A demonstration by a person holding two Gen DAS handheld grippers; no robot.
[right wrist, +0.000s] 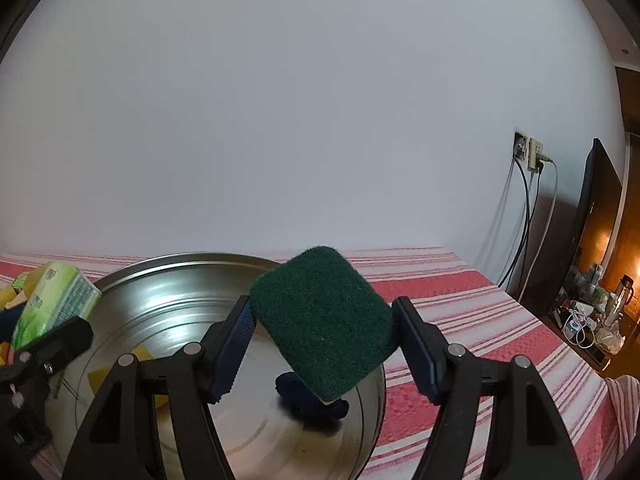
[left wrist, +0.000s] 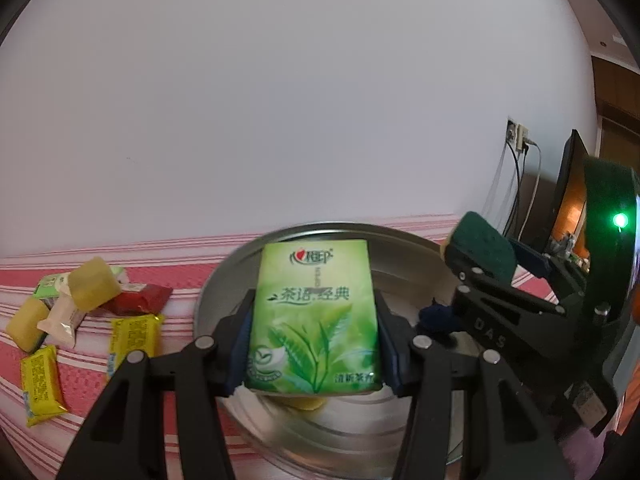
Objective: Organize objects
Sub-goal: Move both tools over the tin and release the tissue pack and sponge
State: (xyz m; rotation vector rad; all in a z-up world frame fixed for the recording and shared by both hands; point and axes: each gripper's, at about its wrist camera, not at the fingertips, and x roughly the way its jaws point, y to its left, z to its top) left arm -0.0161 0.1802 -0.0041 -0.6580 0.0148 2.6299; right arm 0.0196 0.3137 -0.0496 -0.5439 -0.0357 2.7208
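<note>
My left gripper (left wrist: 314, 344) clamps the green tissue pack (left wrist: 314, 316) — my right gripper (right wrist: 324, 344) grips the green sponge (right wrist: 324, 322) — steel basin (right wrist: 168, 280) at six o'clock.

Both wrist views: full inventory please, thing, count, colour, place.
Round metal basin: 1, silver, on the striped cloth.
Green tissue pack: 1, green with tea-leaf print, held over the basin.
Dark green scouring sponge: 1, held over the basin.
Dark blue item: 1, inside the basin, kind unclear.
Yellow piece: at least 1, on the basin floor.
Small wrapped packets and yellow blocks: a cluster, yellow, red, white, green, on the cloth beside the basin.
Red-and-white striped cloth: 1, under everything.
Left gripper: black, blue pads, shut on the pack.
Right gripper: black, blue pads, shut on the sponge.
</note>
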